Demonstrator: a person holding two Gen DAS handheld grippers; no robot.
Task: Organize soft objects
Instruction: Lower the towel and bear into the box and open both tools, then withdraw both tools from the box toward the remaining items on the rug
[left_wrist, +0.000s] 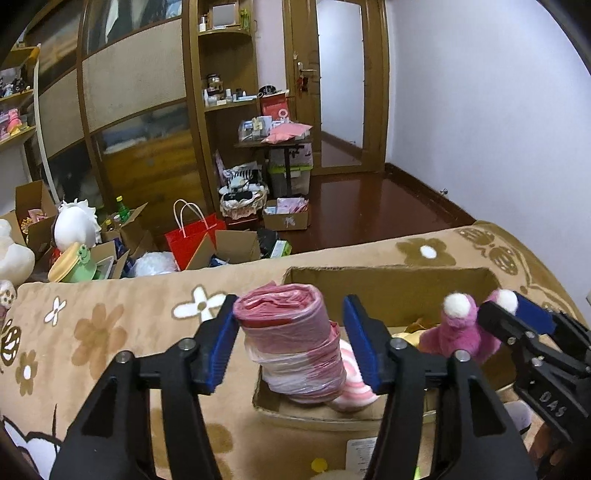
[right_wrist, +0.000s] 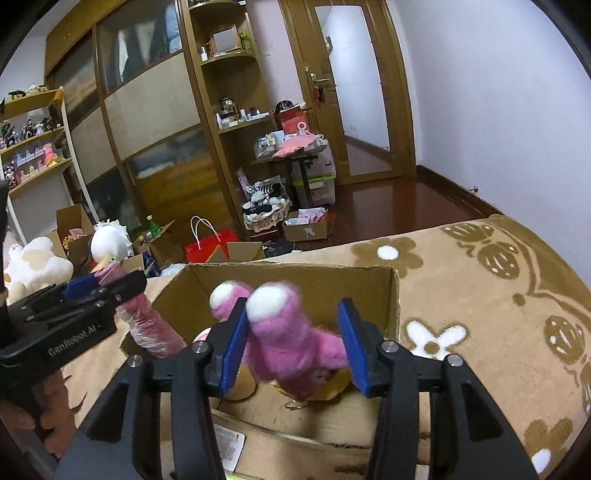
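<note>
The left gripper (left_wrist: 291, 341), black plastic arms tipped with ribbed blue pads, stands partly spread around a pink-and-white roll of crinkled thin plastic bags (left_wrist: 295, 343). The roll, a squat cylinder, leans slightly and its lower end is down inside the open brown corrugated cardboard box (left_wrist: 388, 280). The left pad touches the roll's upper rim at about nine o'clock; the right pad stands clear of it at three o'clock, so nothing is pinched. Just behind the roll's base, at about four o'clock, lies a soft round pink-and-white striped piece (left_wrist: 354, 391).

The right gripper (right_wrist: 293, 343), of the same build, is also half spread, with a fuzzy magenta plush toy with two white pompom tips (right_wrist: 288, 332) between its pads. The left pad lies against the plush; the right pad shows a gap, so the toy sits loose, its body inside the box and above a flat round tan-and-yellow soft thing (right_wrist: 240, 387) on the box floor. The plush's tips are blurred.

The box rests on a beige short-pile fleece blanket with brown and white flower shapes (right_wrist: 461, 295), which spreads from the box towards three o'clock. Beyond it, at about eleven o'clock, the glossy dark wooden floor (left_wrist: 369, 199) carries a red paper gift bag with pale cord handles (left_wrist: 194, 236).
</note>
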